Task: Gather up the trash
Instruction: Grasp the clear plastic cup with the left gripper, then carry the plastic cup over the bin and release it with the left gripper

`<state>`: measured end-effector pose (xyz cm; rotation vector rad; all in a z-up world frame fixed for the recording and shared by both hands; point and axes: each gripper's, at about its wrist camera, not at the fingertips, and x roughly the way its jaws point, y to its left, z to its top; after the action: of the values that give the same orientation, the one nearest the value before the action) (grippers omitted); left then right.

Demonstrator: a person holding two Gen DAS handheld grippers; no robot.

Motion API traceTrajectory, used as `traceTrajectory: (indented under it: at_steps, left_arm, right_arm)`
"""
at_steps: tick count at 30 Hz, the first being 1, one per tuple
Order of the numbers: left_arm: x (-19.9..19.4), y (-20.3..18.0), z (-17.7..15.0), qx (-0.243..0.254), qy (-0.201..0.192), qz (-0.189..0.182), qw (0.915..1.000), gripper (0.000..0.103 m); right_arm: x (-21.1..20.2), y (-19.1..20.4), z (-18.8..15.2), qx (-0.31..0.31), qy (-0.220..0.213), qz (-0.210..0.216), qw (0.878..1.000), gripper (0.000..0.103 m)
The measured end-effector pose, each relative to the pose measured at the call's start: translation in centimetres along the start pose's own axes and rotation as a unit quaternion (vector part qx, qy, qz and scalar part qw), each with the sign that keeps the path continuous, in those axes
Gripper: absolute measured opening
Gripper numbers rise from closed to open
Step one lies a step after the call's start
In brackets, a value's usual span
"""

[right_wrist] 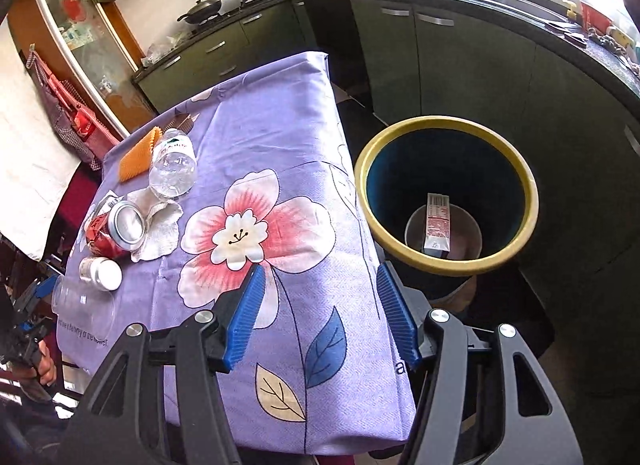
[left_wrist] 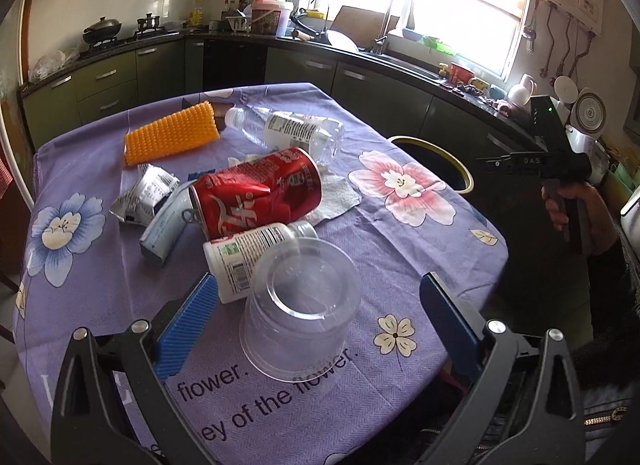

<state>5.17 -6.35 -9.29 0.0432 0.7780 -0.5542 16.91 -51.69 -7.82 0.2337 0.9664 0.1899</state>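
Note:
My left gripper (left_wrist: 318, 315) is open, its blue pads on either side of an upside-down clear plastic cup (left_wrist: 300, 301) on the purple tablecloth (left_wrist: 400, 241). Behind the cup lie a white pill bottle (left_wrist: 248, 257), a crushed red can (left_wrist: 256, 195), a clear water bottle (left_wrist: 292, 131), foil wrappers (left_wrist: 146, 195) and a paper napkin (left_wrist: 334, 197). My right gripper (right_wrist: 320, 311) is open and empty over the table's right edge, next to a yellow-rimmed bin (right_wrist: 446, 189) holding a carton (right_wrist: 438, 225).
An orange spiky brush (left_wrist: 172, 133) lies at the table's far left. The bin (left_wrist: 434, 159) stands beside the table's right side. Dark kitchen cabinets (right_wrist: 460, 61) and a counter with a sink (left_wrist: 400, 53) curve behind the table.

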Motion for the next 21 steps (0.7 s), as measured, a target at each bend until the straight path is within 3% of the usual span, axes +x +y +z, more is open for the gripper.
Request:
traceTrajectory:
  at_steps: [7,15,21]
  left_arm:
    - [1.2,0.0,-0.7,-0.006,0.0,0.013,0.9999,0.094]
    - [2.8,0.3,-0.6,-0.004,0.021,0.031,0.9993,0.06]
    - [2.4,0.0,-0.5,0.002,0.018,0.03,0.9994,0.059]
  right_arm:
    - [0.6,0.4,-0.1,-0.009,0.003,0.012,1.0,0.058]
    - [1.0,-0.4,-0.6,0.002,0.008,0.019,1.0,0.058]
    - [1.0,-0.6,-0.7,0.006,0.007,0.023,1.0,0.058]
